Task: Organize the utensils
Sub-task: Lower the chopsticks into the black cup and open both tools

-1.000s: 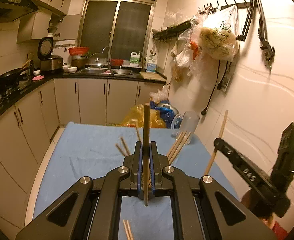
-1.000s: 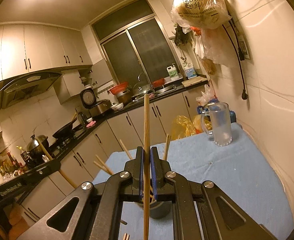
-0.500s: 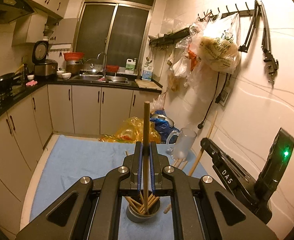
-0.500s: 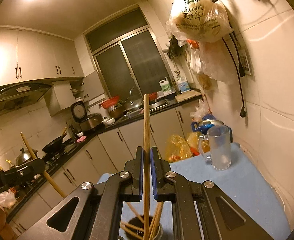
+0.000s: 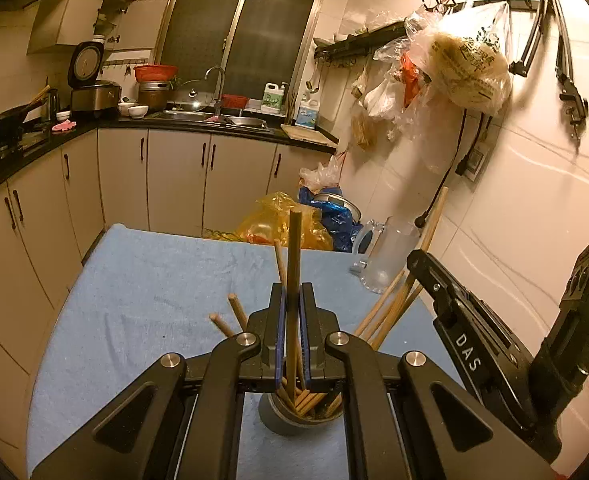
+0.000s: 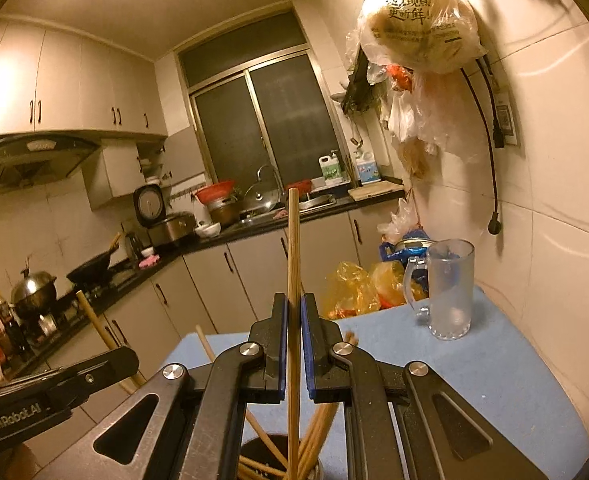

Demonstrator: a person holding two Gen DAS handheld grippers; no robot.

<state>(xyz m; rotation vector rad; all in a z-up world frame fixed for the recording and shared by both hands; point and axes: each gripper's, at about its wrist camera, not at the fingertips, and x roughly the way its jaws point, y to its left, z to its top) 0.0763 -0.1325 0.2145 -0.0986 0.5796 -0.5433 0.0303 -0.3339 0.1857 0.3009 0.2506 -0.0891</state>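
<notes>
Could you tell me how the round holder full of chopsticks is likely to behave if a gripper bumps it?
The holder looks narrow, and its chopsticks splay well above the rim, so it probably tips easily. It stands on soft cloth, so sliding seems unlikely.

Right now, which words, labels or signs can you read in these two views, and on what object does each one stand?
"DAS": black arm of the right tongs, seen from the left wrist.
"GenRobot.AI": black arm of the left tongs, seen from the right wrist.
"现" and "更新鲜": clear plastic bag of flatbread hanging on the wall; its smaller print is unreadable.
White and green detergent bottles: labels too small to read.
</notes>
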